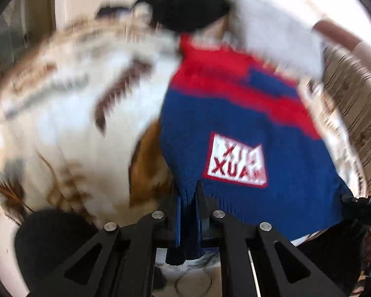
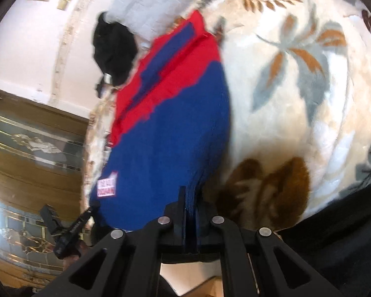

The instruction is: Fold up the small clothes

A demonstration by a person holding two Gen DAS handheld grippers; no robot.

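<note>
Over the floral blanket (image 2: 296, 94): one red-and-blue knit sweater (image 1: 235, 113), hem pinched in closed left gripper (image 1: 188, 198) and closed right gripper (image 2: 190, 205), held up unfolded; black garment (image 2: 113, 49) beyond, likely awaiting folding.

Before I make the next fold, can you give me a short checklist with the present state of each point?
1. Left tool shut on the blue and red sweater hem: ok.
2. Right tool shut on the same hem: ok.
3. Sweater spread flat, no wrinkles: cannot tell, pictures blurred.
4. White label facing up: ok.
5. Black garment apart from the sweater: not ok, it touches or overlaps the red end.
6. Floral blanket beside the sweater free for folding: ok.
</note>
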